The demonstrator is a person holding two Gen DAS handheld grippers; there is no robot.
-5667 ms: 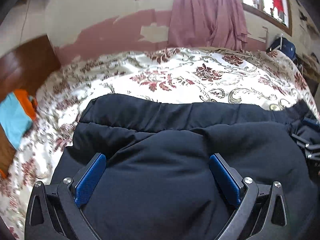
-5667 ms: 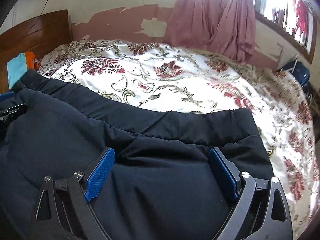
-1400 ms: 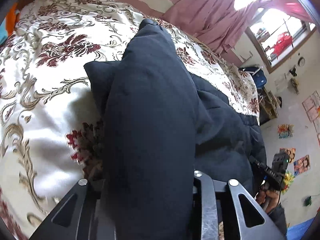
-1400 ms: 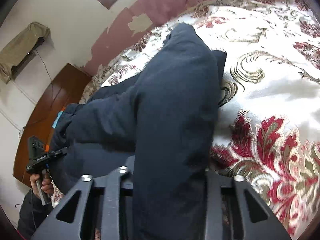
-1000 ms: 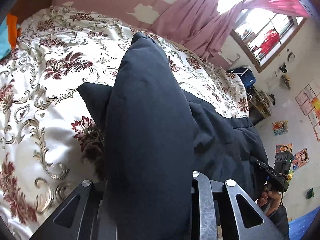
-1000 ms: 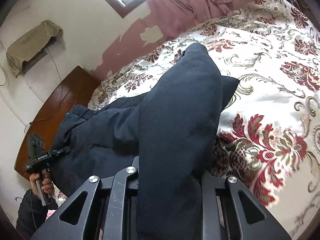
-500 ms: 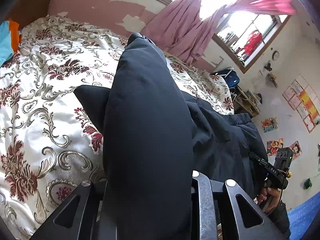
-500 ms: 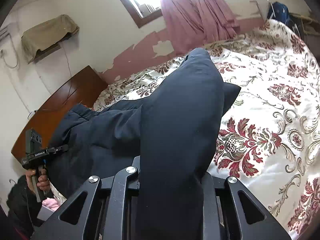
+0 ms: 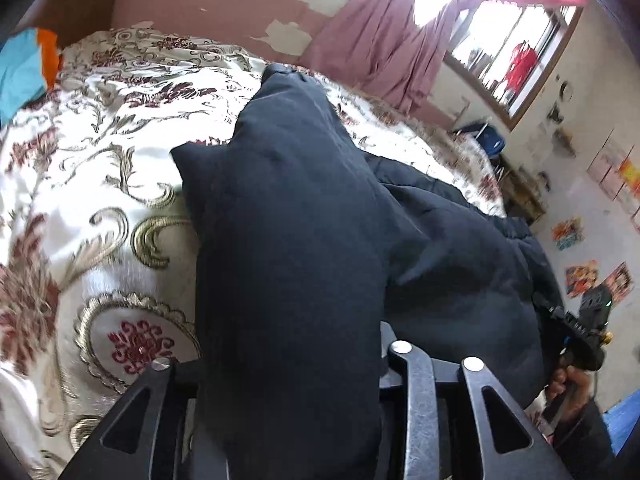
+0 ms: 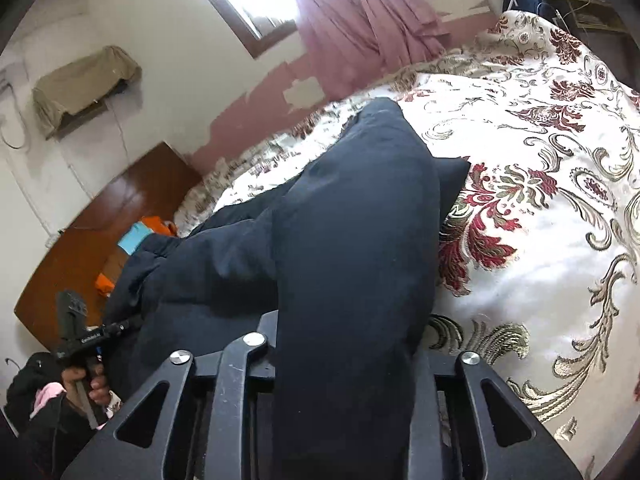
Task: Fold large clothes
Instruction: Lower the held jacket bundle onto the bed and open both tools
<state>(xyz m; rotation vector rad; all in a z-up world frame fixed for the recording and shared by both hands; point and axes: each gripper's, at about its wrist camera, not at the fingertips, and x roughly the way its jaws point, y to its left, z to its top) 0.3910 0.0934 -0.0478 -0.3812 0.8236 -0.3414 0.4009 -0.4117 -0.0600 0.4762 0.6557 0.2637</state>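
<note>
A large dark navy garment (image 9: 288,220) lies across the bed, bunched between my two hands. One thick fold of it runs up out of my left gripper (image 9: 280,364) and fills the gap between its jaws, which are opening; the pads are hidden under the cloth. In the right wrist view another fold of the garment (image 10: 360,220) fills my right gripper (image 10: 352,344) the same way, its jaws opening too. Each view shows the other gripper held by a hand at the garment's far end: the right gripper (image 9: 552,312) and the left gripper (image 10: 120,326).
The bed cover (image 10: 540,220) is white with red and gold flowers. A wooden headboard (image 10: 100,220) stands at one end, with an orange and blue cloth (image 9: 24,68) by it. Pink curtains (image 9: 380,40) hang at the window beyond; a blue bag (image 9: 488,140) sits past the bed.
Both grippers have come down closer to the bed with the folds still in them. The gap between each pair of jaws has widened slightly.
</note>
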